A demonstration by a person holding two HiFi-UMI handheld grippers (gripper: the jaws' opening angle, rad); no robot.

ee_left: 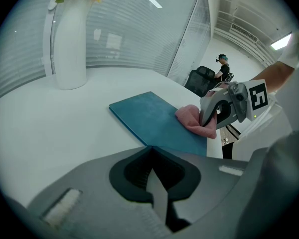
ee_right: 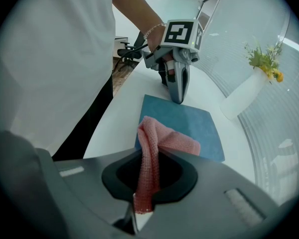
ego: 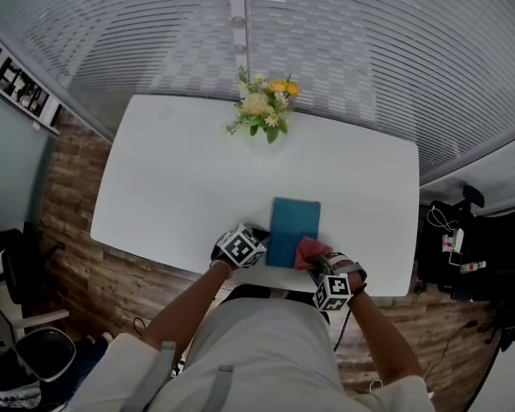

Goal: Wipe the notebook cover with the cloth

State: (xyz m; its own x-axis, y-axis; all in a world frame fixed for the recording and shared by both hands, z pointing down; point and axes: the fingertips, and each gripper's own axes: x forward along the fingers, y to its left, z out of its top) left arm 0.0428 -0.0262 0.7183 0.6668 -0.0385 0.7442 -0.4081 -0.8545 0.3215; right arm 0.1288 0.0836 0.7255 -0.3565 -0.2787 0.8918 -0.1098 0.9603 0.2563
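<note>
A blue notebook (ego: pixel 292 221) lies flat near the front edge of the white table (ego: pixel 172 196). My right gripper (ego: pixel 320 266) is shut on a pink cloth (ego: pixel 310 251), which rests bunched on the notebook's near right corner. In the right gripper view the cloth (ee_right: pixel 169 141) runs out of the jaws onto the blue cover (ee_right: pixel 192 118). My left gripper (ego: pixel 259 239) is shut with nothing in it. Its tips (ee_right: pixel 178 98) stand on the notebook's left edge. The left gripper view has the notebook (ee_left: pixel 149 116), the cloth (ee_left: pixel 189 117) and the right gripper (ee_left: pixel 209 127).
A white vase of flowers (ego: pixel 266 110) stands at the table's far side, behind the notebook. Black office chairs (ego: pixel 17 264) stand on the wood floor at the left, and dark bags (ego: pixel 472 230) lie at the right. A person (ee_left: pixel 223 69) is in the distance.
</note>
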